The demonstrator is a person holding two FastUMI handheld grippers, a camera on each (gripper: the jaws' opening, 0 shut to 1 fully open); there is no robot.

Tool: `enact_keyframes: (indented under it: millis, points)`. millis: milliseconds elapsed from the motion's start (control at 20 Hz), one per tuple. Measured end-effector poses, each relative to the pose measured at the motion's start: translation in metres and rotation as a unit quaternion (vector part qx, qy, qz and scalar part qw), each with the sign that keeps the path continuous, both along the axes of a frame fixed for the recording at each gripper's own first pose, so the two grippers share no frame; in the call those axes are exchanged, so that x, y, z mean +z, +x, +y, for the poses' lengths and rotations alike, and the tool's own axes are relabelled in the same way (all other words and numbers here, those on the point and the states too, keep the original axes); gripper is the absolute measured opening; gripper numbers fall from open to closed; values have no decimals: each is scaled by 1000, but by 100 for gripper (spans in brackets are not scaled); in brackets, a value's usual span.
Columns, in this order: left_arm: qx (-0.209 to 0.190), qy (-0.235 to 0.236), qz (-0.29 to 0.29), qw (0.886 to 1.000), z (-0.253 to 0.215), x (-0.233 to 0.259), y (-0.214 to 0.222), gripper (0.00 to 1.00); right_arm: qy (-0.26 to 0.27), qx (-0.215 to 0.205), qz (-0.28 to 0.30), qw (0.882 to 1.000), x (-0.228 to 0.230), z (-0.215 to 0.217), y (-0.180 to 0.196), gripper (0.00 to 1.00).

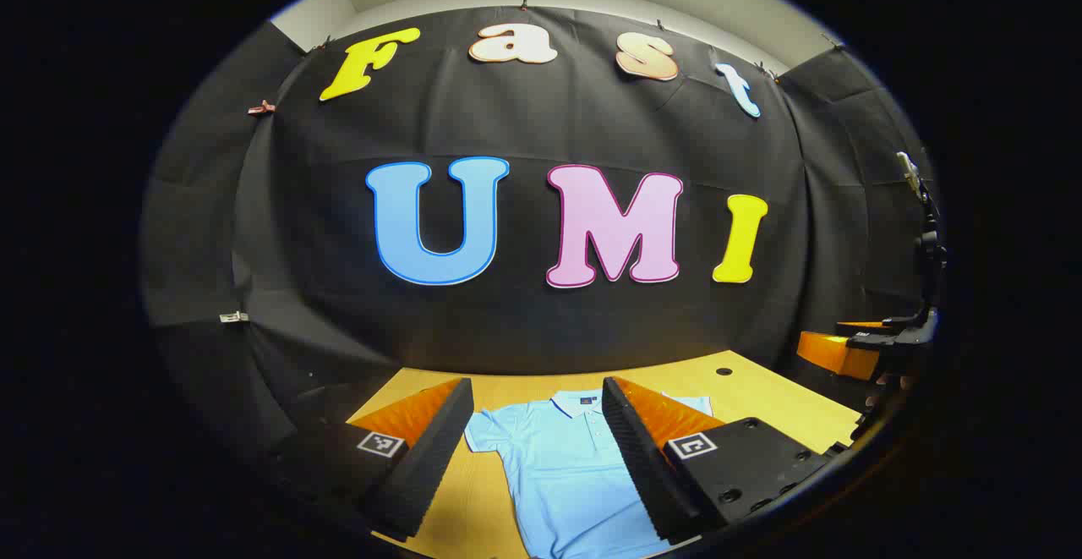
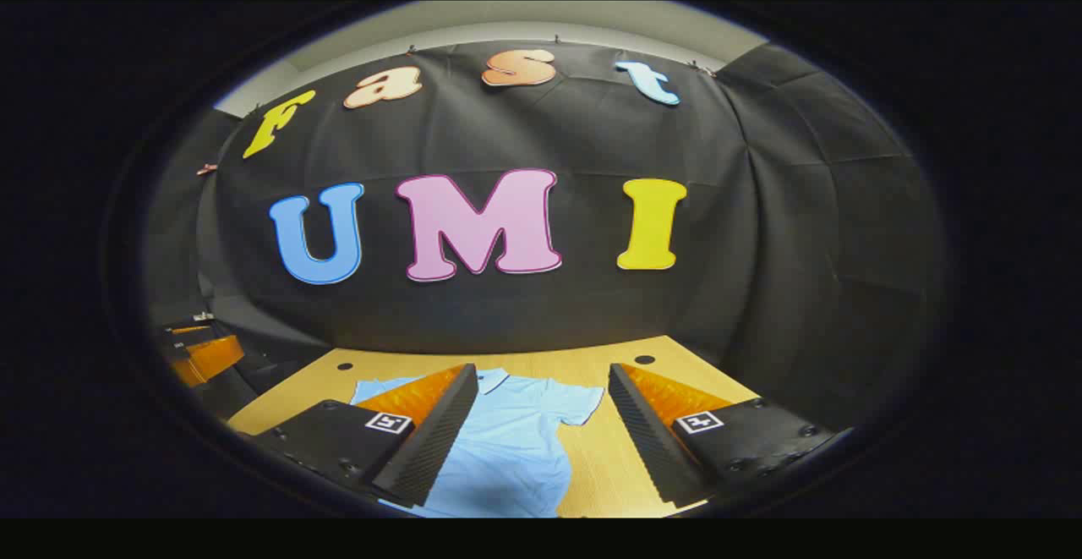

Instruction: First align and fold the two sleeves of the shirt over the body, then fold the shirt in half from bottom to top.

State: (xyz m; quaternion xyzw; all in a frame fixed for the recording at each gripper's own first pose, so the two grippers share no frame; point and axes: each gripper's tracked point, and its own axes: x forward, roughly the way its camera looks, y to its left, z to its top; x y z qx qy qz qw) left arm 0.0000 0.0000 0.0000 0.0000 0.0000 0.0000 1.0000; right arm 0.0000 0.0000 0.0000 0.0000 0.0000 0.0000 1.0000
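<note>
A light blue polo shirt lies flat on the wooden table, collar toward the far wall, both short sleeves spread out. My left gripper hovers open above the shirt's collar and chest, with nothing between its fingers. In the right gripper view the shirt lies to the lower left, its right sleeve out on the table. My right gripper is open over that sleeve side and holds nothing. Each gripper shows at the other view's edge: the right gripper, the left gripper.
The black cloth wall stands just behind the table's far edge. Small round holes sit in the tabletop near the back corners. A dark stand rises at the far right of the left gripper view.
</note>
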Motion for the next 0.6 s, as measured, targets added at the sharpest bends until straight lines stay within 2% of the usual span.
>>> enact_keyframes:
  millis: [300, 600]
  points:
    - [-4, 4, 5, 1000, -3, -2, 7, 97, 2, 2, 3, 1000, -1, 1, 9, 97]
    - [-8, 1, 5, 1000, -1, -3, 11, 98, 25, -7, 10, 1000, -6, -4, 11, 98]
